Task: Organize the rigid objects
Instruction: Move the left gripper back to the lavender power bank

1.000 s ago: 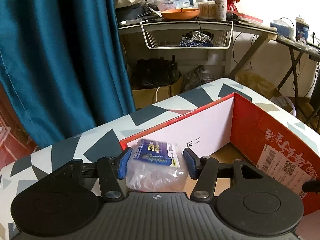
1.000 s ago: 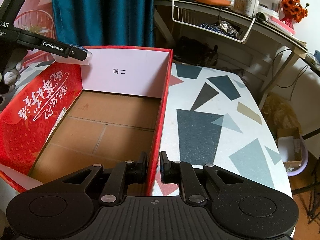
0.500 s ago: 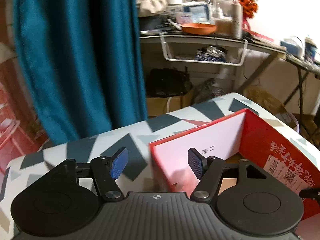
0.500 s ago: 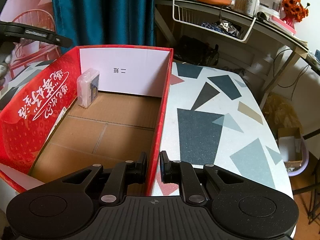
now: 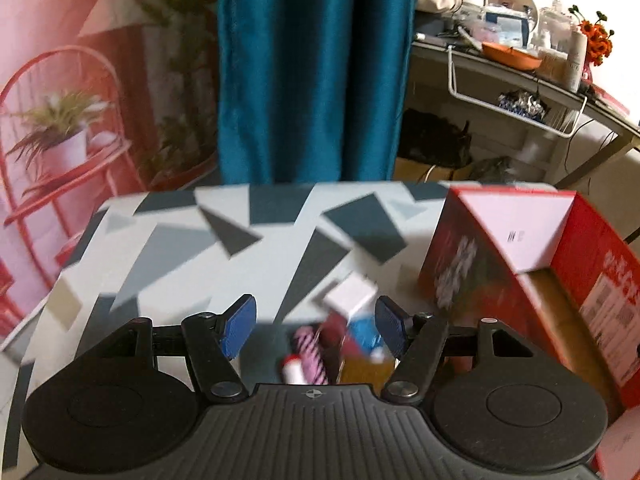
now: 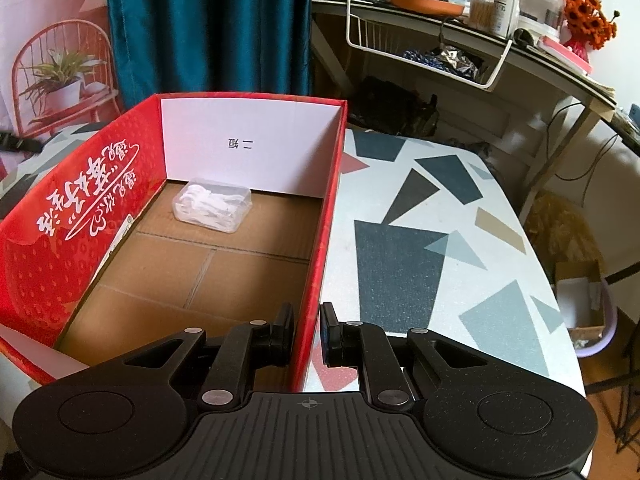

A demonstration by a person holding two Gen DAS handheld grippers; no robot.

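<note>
The red cardboard box (image 6: 72, 264) stands open on the patterned table (image 6: 420, 248). My right gripper (image 6: 306, 336) is shut on the box's right wall near its front corner. A clear plastic case (image 6: 212, 208) of small white pieces lies flat on the box floor by the far white wall. My left gripper (image 5: 316, 326) is open and holds nothing, to the left of the red box (image 5: 500, 248). Beneath it, blurred, lie a small white box (image 5: 350, 294), a pink striped item (image 5: 310, 354) and a blue and white item (image 5: 364, 332).
A teal curtain (image 5: 312, 72) hangs behind the table. A cluttered desk with a white wire basket (image 6: 428, 52) stands at the back right. The table's far edge (image 5: 260, 188) is close. A lilac bin (image 6: 588, 312) sits on the floor to the right.
The left gripper let go of the clear case, which dropped into the red box and now lies flat. Then the gripper swung left, away from the box. The right gripper has not moved.
</note>
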